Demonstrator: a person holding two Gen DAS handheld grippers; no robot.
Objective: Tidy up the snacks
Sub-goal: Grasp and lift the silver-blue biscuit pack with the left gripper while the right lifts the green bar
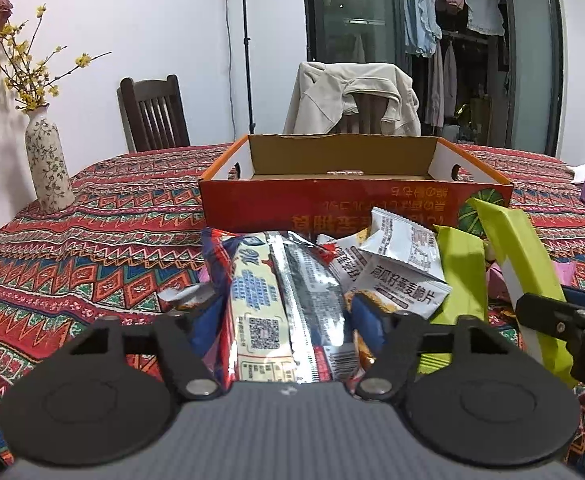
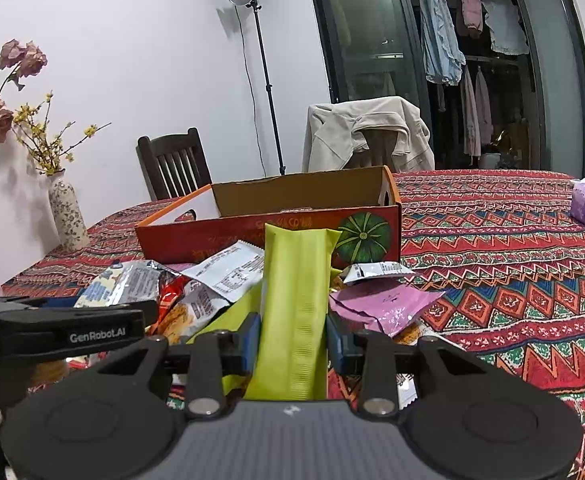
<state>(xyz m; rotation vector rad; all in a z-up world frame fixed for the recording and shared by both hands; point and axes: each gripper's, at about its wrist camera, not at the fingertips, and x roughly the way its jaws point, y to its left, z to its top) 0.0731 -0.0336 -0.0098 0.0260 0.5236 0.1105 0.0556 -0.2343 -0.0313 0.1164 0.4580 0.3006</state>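
A green packet [image 2: 294, 312] is clamped in the right hand-held gripper [image 2: 292, 346] for boxing [image 2: 268, 236]; a long packet [image 1: 280, 300] is straddled by the left hand-held gripper [image 1: 288, 320], whose contact cannot be told

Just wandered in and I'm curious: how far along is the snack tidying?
Barely begun. The cardboard box looks empty as far as its inside shows. In hand: the right gripper is clamped on a green packet, lifted above the pile. The left gripper straddles a long biscuit pack. Left: the white sachets, a pink packet and the other snacks heaped in front.
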